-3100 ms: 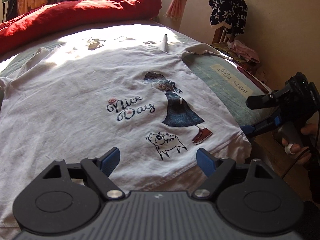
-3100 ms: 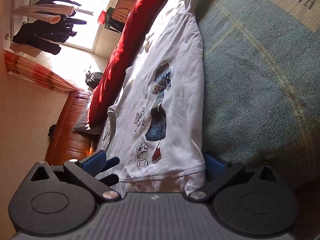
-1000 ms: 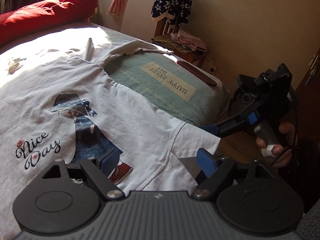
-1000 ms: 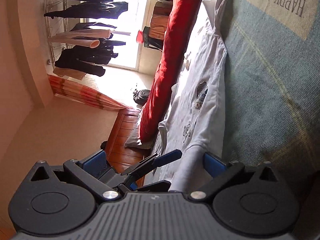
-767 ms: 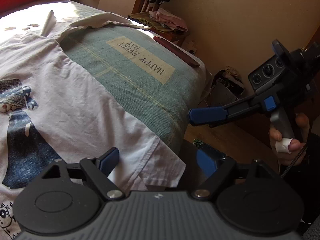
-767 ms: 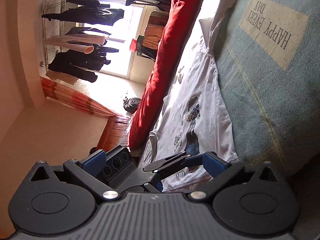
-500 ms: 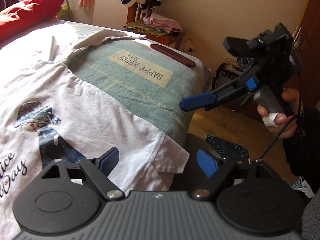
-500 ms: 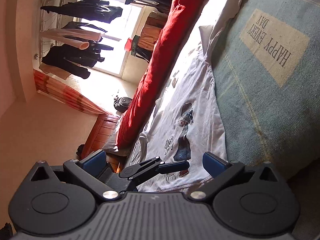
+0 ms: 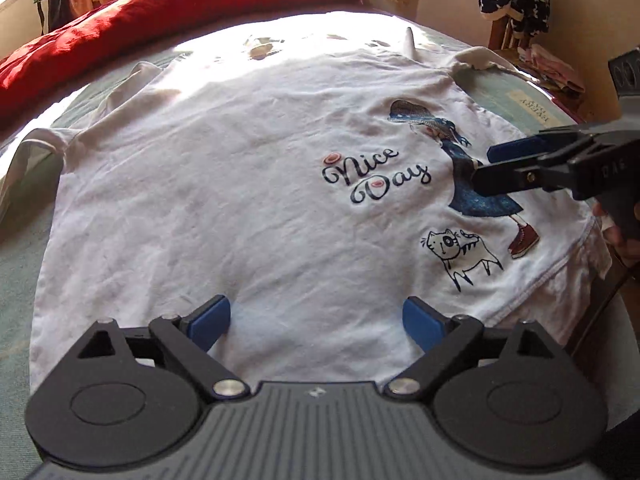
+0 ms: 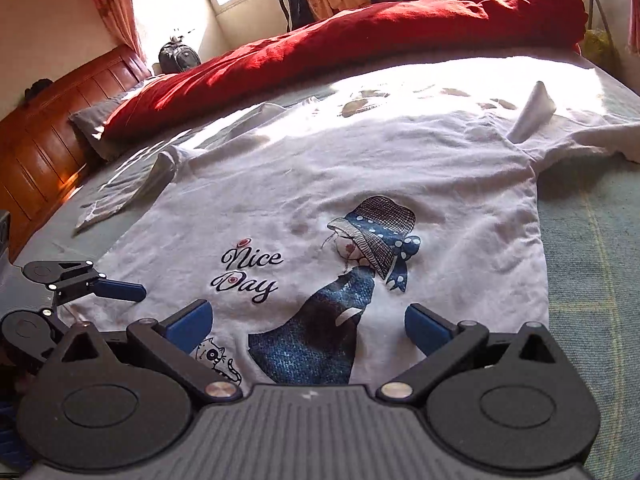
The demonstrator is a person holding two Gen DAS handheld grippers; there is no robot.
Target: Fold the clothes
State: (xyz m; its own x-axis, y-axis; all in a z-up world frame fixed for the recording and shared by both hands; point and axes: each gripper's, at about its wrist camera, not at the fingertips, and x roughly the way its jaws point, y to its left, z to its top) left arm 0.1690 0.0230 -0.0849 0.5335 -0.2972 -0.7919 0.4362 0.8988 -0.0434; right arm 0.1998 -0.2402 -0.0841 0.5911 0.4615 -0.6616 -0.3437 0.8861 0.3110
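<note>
White T-shirt (image 9: pixel 224 184) lies spread flat, print side up, on the bed (image 10: pixel 592 240). Long axis runs away from both cameras: hem at the near edge, neckline at the far end in bright sunlight, close to the red duvet (image 10: pixel 360 28). Sleeves stretch out to either side. "Nice Day" lettering (image 9: pixel 376 176) reads upright from the hem end; the girl-in-hat figure (image 10: pixel 360 268) stands head toward the neckline, cat drawing (image 9: pixel 460 252) near the hem.

Left gripper (image 9: pixel 316 320) hovers over the hem region, jaws spread wide, holding nothing. Right gripper (image 10: pixel 308 324) sits over the printed skirt, jaws equally wide apart, also empty. Wooden headboard (image 10: pixel 44 128) at far left in the right wrist view.
</note>
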